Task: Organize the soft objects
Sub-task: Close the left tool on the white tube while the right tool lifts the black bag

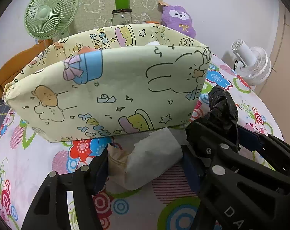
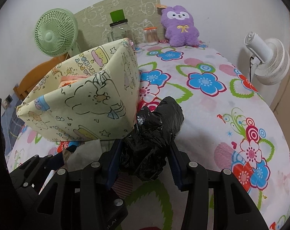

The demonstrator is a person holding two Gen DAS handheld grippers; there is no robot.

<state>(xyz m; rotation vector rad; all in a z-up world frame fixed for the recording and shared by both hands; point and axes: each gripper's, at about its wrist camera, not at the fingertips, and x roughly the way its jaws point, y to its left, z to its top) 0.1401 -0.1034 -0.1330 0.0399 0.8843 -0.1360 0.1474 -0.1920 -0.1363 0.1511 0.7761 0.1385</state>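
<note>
Pale-yellow cartoon-print basket [image 1: 106,88] (bunnies, bears); crumpled black bag [image 2: 154,134]; floral tablecloth [image 2: 221,115].

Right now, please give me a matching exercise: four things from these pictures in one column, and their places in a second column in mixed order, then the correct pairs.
Things:
1. black plastic bag
2. white tissue pack
3. purple plush toy
4. green fan

Places:
A. at the far end of the bed, against the wall
B. between the fingers of the right gripper
C. behind the cartoon-print fabric bin, to its left
D. between the fingers of the left gripper, in front of the bin

Pairs: 1-B, 2-D, 3-A, 4-C
</note>
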